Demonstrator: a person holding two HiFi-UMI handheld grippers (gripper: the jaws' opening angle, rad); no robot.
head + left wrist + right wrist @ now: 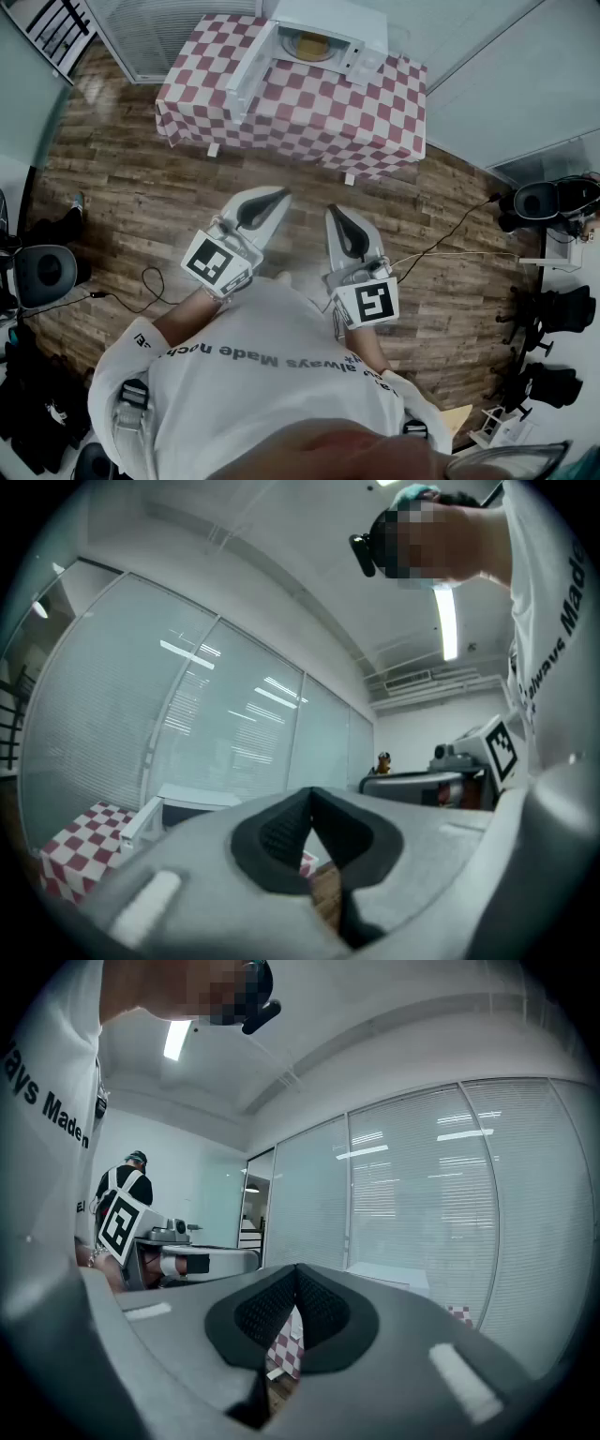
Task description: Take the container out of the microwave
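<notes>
The microwave (330,36) stands at the far edge of the desk (309,117), which wears a red-and-white checked cloth. Its door (249,60) hangs wide open to the left. The container (310,44) – round and yellowish – sits inside the microwave's cavity, with nothing touching it.

Both tools are well apart from the microwave, held close to the person's chest over the wooden floor (141,202). The left hand-held gripper (278,196) points roughly toward the microwave; its own view shows the dark pads pressed together with nothing between them. The right hand-held gripper (334,212) sits just beside it, also aimed toward the microwave, its jaws likewise together and empty. A dark cable (441,240) trails across the floor on the right, between the microwave's desk and the person.
</notes>
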